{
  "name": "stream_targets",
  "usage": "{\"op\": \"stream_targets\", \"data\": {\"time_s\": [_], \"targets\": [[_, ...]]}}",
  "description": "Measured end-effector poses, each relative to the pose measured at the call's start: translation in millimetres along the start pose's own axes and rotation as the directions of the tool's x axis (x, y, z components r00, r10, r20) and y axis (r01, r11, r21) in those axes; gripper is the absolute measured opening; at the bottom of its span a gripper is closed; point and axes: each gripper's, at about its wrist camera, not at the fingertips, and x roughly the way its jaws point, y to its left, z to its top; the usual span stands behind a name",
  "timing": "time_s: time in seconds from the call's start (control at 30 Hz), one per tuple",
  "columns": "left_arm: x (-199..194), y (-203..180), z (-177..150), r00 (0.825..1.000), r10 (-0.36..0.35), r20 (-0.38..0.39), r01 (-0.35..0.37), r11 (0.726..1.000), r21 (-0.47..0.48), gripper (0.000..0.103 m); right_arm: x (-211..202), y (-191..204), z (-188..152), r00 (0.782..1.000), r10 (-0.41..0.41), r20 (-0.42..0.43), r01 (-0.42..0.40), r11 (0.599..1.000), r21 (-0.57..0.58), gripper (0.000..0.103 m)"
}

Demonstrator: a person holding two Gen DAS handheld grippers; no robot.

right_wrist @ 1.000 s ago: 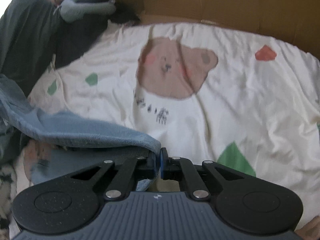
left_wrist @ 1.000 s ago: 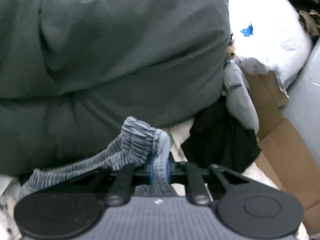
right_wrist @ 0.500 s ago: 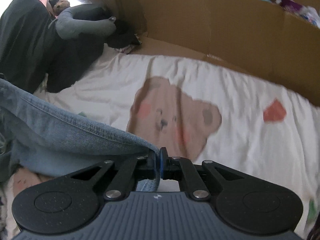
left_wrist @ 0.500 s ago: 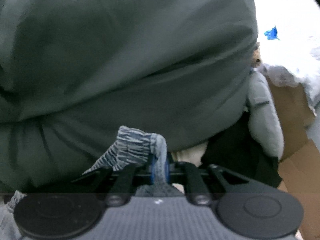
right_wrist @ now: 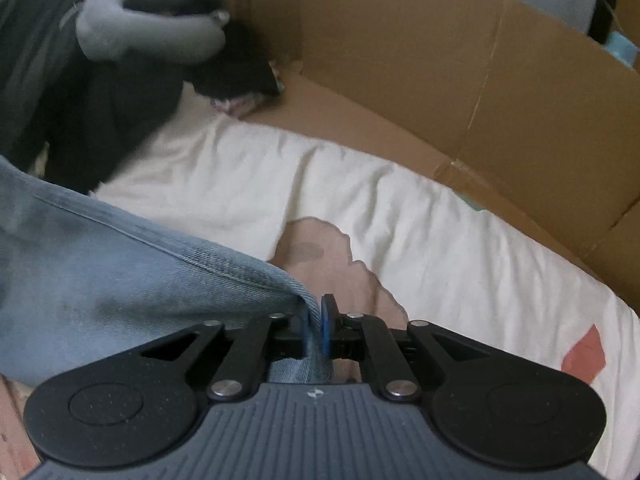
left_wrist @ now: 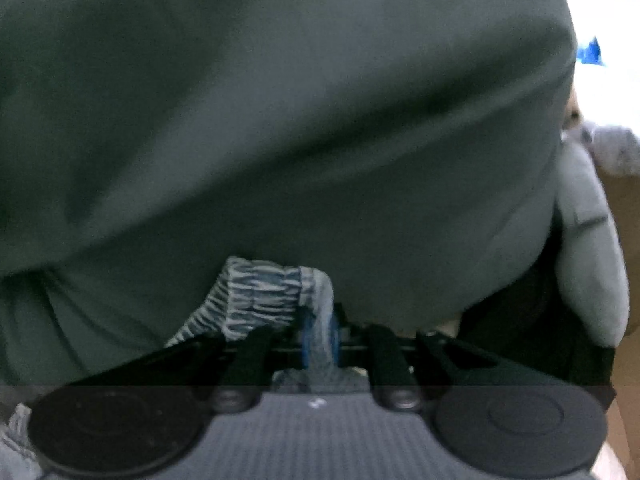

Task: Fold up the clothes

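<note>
- My left gripper (left_wrist: 319, 334) has its two blue-padded fingers (left_wrist: 306, 332) pinched on the gathered elastic waistband (left_wrist: 260, 296) of the denim garment; the band is puckered into fine ribs, pale blue streaked with white.
- My right gripper (right_wrist: 316, 330) is clamped on another edge of the same garment, a pair of light-blue jeans (right_wrist: 120, 280). The twill weave and one line of stitched seam show clearly, and the cloth hangs off to the left, lifted above the bed.
- One large dark grey-green pillow (left_wrist: 280, 120), smooth with soft creases, fills most of the left view, just behind the waistband.
- One grey U-shaped neck pillow (right_wrist: 148, 36), plush and rounded, lies on a black garment (right_wrist: 120, 112) at the far left of the bed.
- The bed carries a cream sheet (right_wrist: 320, 200), matte and slightly rumpled, printed with one brown bear shape (right_wrist: 332, 264) and one red shape (right_wrist: 584, 352).
- A wall of brown corrugated cardboard (right_wrist: 440, 80), creased in panels, borders the bed.
</note>
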Motion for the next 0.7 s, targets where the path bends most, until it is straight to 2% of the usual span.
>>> {"op": "stream_targets", "data": {"time_s": [0.07, 0.1, 0.13, 0.17, 0.23, 0.43, 0.7], "targets": [[1.8, -4.7, -6.7, 1.000, -0.005, -0.010, 0.005, 1.000, 0.031, 0.024, 0.6, 2.8, -3.2, 1.000, -0.016, 0.006, 0.016, 1.000, -0.025, 0.031], [0.4, -6.0, -9.1, 1.000, -0.005, -0.007, 0.005, 0.999, 0.045, 0.035, 0.9, 4.2, -4.8, 1.000, -0.024, 0.008, 0.024, 0.999, -0.037, 0.034], [-1.0, -7.2, -11.6, 1.000, -0.005, -0.004, 0.005, 0.998, 0.058, 0.043, 1.0, 5.5, -6.4, 0.999, -0.032, 0.012, 0.032, 0.998, -0.050, 0.043], [-2.6, -7.9, -14.0, 1.000, -0.007, -0.001, 0.007, 0.997, 0.071, 0.045, -3.0, 4.9, -8.7, 0.999, -0.031, 0.020, 0.032, 0.998, -0.053, 0.051], [-6.7, -6.4, -18.6, 1.000, -0.022, -0.003, 0.022, 0.996, 0.089, 0.046, -11.1, 1.9, -11.8, 0.999, -0.026, 0.031, 0.028, 0.998, -0.053, 0.055], [-25.1, 11.7, -34.0, 0.998, -0.040, -0.037, 0.045, 0.990, 0.132, 0.046, -36.0, -5.4, -25.2, 0.999, -0.008, 0.039, 0.010, 0.999, -0.049, 0.056], [-80.9, 56.4, -58.1, 0.996, -0.041, -0.074, 0.056, 0.975, 0.214, 0.054, -79.2, -18.1, -67.9, 0.999, 0.045, 0.023, -0.045, 0.999, -0.003, 0.059]]}}
